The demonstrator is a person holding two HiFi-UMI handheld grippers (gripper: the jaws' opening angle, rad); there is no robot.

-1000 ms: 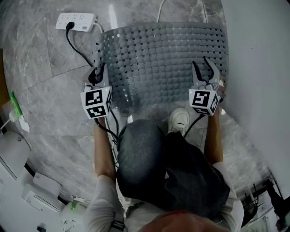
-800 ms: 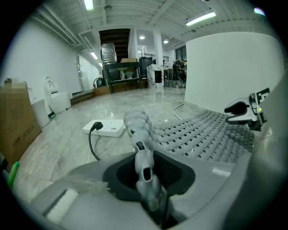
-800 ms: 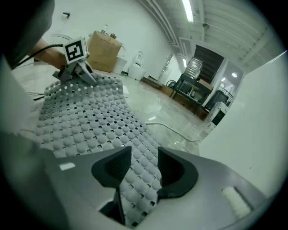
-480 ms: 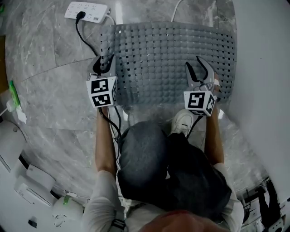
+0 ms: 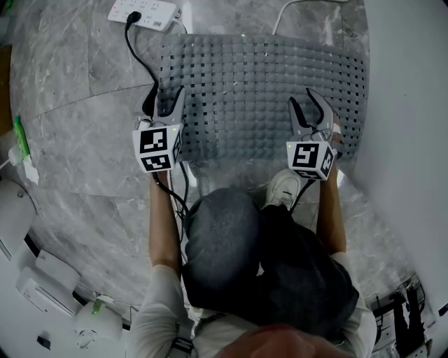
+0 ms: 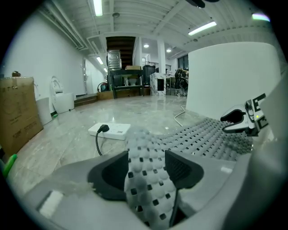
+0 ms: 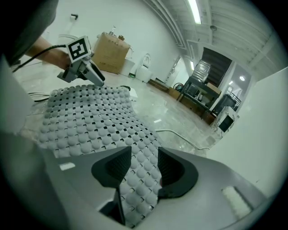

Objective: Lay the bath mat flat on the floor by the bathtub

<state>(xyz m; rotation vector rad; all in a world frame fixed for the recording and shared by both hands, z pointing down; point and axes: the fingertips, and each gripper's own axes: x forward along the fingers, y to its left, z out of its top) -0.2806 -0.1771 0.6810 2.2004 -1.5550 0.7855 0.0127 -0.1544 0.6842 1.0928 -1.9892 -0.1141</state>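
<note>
Slanting dwn: L tool (image 5: 166, 99), R tool (image 5: 309, 103)

White power strip (image 5: 143, 13) at floor's (image 5: 84, 91) top-left corner, black cord (image 6: 96, 139) plugged in. White cable (image 5: 281, 17) top edge. Cardboard box (image 6: 18, 112) far left.

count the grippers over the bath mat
2. The left gripper at the bath mat's left edge, its jaws have just been opening, mat between them; the right gripper near its right edge.
</note>
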